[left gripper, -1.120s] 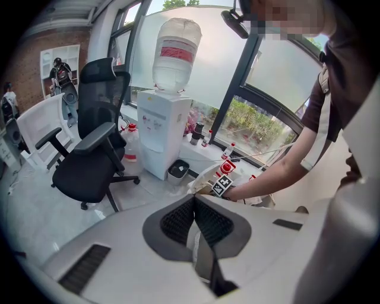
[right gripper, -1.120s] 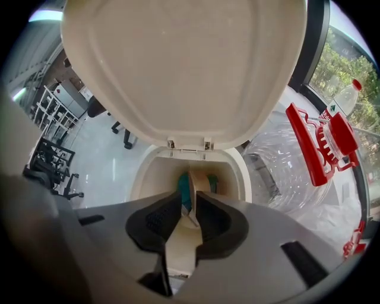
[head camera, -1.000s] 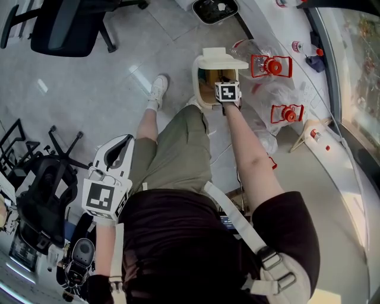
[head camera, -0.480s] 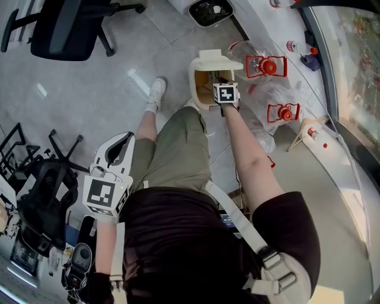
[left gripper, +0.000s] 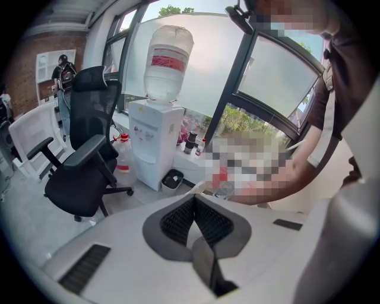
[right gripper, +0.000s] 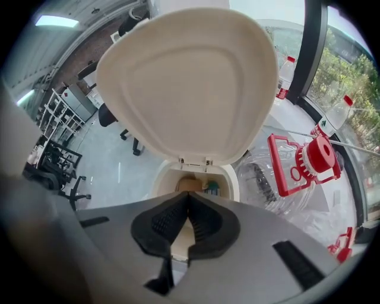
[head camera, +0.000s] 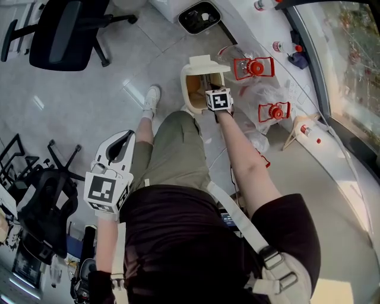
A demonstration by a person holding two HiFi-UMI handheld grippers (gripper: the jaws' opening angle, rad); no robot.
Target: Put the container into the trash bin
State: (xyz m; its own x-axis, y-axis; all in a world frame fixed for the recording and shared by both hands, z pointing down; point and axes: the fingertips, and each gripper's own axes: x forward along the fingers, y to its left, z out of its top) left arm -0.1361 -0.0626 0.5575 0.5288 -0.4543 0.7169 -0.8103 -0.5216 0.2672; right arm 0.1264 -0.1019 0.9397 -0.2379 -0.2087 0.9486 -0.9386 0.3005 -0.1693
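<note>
A cream trash bin (head camera: 191, 94) stands on the floor in front of the person's legs, its lid (head camera: 205, 61) flipped up. My right gripper (head camera: 217, 98) hovers at the bin's near rim, arm stretched out. In the right gripper view the open lid (right gripper: 187, 83) fills the top. Below it, in the bin's mouth (right gripper: 228, 178), lie a brown container (right gripper: 189, 184) and a teal item (right gripper: 212, 189). The right gripper (right gripper: 188, 195) is shut with nothing between its pads. My left gripper (head camera: 122, 141) hangs by the person's left hip, far from the bin. It (left gripper: 194, 197) is shut and empty.
Two clear water jugs with red handles (head camera: 252, 67) (head camera: 274, 111) lie right of the bin. A small black waste basket (head camera: 199, 16) sits beyond it. A black office chair (head camera: 65, 29) is far left, and another chair (head camera: 41, 196) at the left edge. A water dispenser (left gripper: 155, 142) shows in the left gripper view.
The head view has shifted, so the bin and right gripper sit slightly higher and further left. The right gripper stays at the bin's rim. The left gripper has barely moved.
</note>
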